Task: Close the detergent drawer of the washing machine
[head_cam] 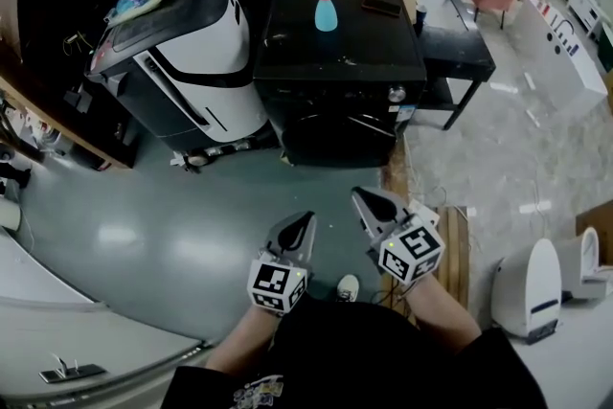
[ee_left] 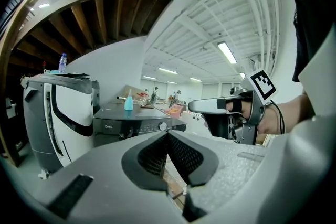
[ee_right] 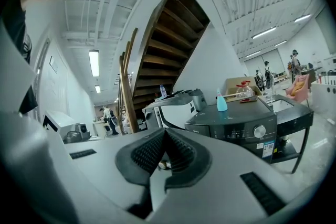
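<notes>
From the head we look steeply down on the black washing machine at upper centre, with both grippers near the lower edge, well short of it. The cameras on the left gripper and right gripper look low and nearly level along their jaws. All three views share the machine and the blue bottle on it.
</notes>
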The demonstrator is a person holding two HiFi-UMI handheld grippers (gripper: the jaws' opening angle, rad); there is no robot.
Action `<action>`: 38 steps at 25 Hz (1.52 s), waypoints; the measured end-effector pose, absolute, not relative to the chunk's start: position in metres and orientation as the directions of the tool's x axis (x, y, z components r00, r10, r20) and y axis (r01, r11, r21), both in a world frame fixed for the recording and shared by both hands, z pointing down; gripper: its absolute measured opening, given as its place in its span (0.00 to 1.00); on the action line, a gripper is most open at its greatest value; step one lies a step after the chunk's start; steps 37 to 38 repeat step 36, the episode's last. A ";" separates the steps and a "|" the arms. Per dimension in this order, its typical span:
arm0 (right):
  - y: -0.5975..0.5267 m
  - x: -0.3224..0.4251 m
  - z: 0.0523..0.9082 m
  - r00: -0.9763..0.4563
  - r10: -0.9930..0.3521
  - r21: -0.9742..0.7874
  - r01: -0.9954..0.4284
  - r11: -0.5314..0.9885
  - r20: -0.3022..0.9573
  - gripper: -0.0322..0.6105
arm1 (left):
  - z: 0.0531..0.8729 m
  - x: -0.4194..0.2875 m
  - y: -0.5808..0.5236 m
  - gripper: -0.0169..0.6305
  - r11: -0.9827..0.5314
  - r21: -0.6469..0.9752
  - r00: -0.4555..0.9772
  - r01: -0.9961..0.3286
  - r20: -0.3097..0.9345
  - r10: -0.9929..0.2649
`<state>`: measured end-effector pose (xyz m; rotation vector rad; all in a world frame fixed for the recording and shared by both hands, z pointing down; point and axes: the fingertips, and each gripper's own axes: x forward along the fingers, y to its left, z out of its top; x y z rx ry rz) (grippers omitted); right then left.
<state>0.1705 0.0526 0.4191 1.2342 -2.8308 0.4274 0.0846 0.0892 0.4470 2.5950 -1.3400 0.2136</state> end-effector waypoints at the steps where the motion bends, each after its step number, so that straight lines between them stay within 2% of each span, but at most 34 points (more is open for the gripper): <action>1: 0.054 0.170 0.418 -0.686 -0.715 -0.239 -0.722 0.649 0.134 0.05 | 0.447 0.085 0.091 0.03 -0.563 0.120 0.574 -0.818 0.223 -0.788; 38: 0.053 0.179 0.417 -0.700 -0.704 -0.251 -0.707 0.661 0.121 0.05 | 0.437 0.091 0.084 0.03 -0.543 0.112 0.554 -0.832 0.216 -0.804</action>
